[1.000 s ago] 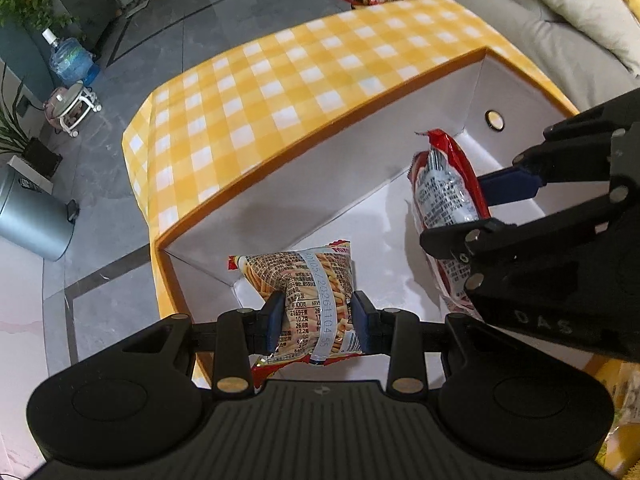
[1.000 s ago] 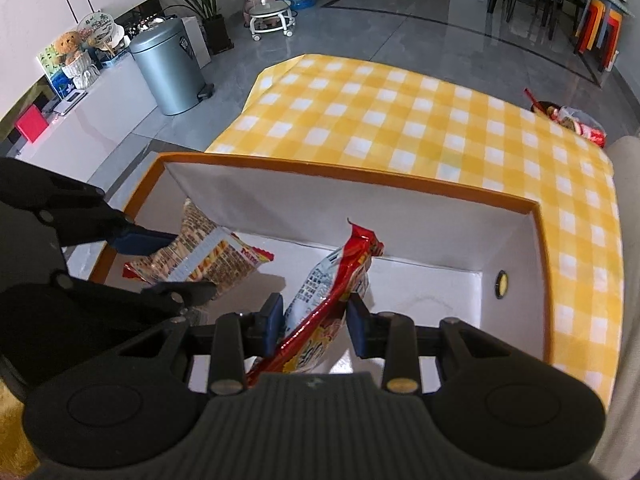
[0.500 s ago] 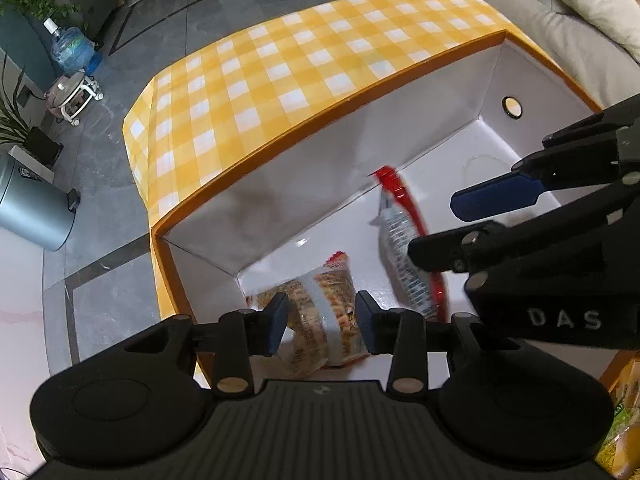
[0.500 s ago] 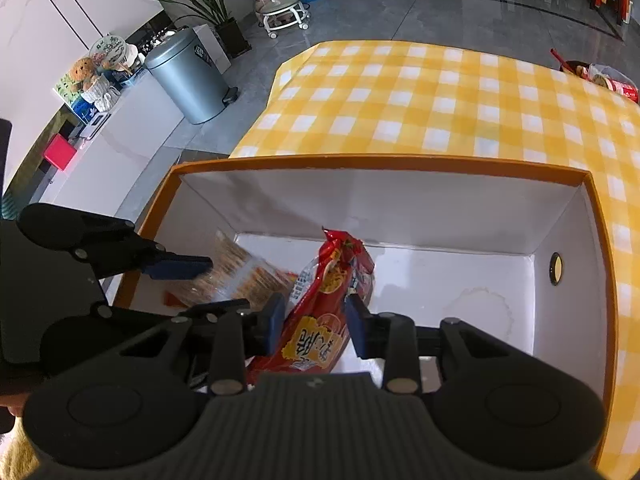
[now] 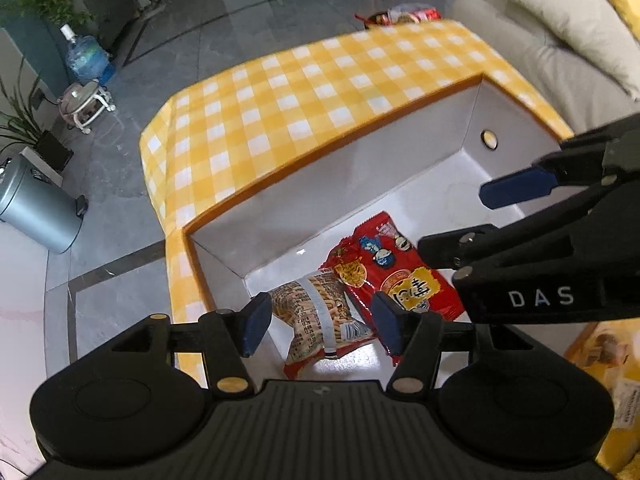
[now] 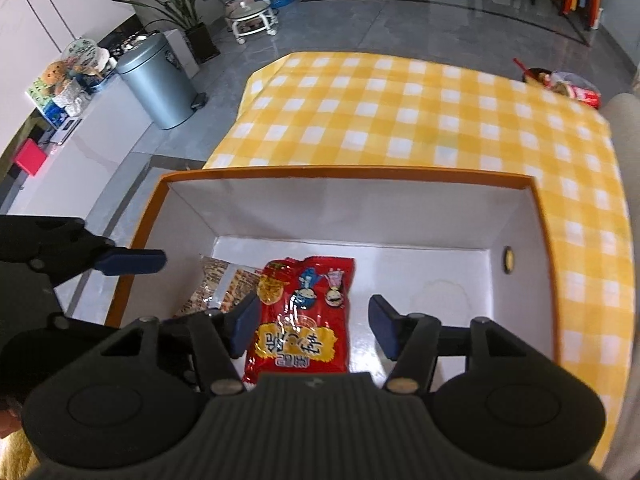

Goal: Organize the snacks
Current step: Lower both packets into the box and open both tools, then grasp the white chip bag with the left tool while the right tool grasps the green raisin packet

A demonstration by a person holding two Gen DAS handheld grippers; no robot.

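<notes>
Release step is wrapping up: the red packet [image 6: 304, 312] and the tan packet [image 5: 320, 316] are lying flat, overlapping, on the floor of the white box [image 6: 360, 216] on the checked worktop [image 6: 420, 120], at about 7 o'clock in it. Both the left gripper [image 5: 316, 326] and the right gripper [image 6: 312, 330] are hovering above with jaws wide open, holding and touching nothing. Judged next move: both are lifting clear and reaching for more snacks outside the box.

Two snack packets lie flat on the white floor of the orange-rimmed box [image 6: 344, 174] — a red packet [image 6: 304, 316] with cartoon faces, face up, its edge overlapping a tan, print-covered packet [image 5: 320, 316] beside it.
</notes>
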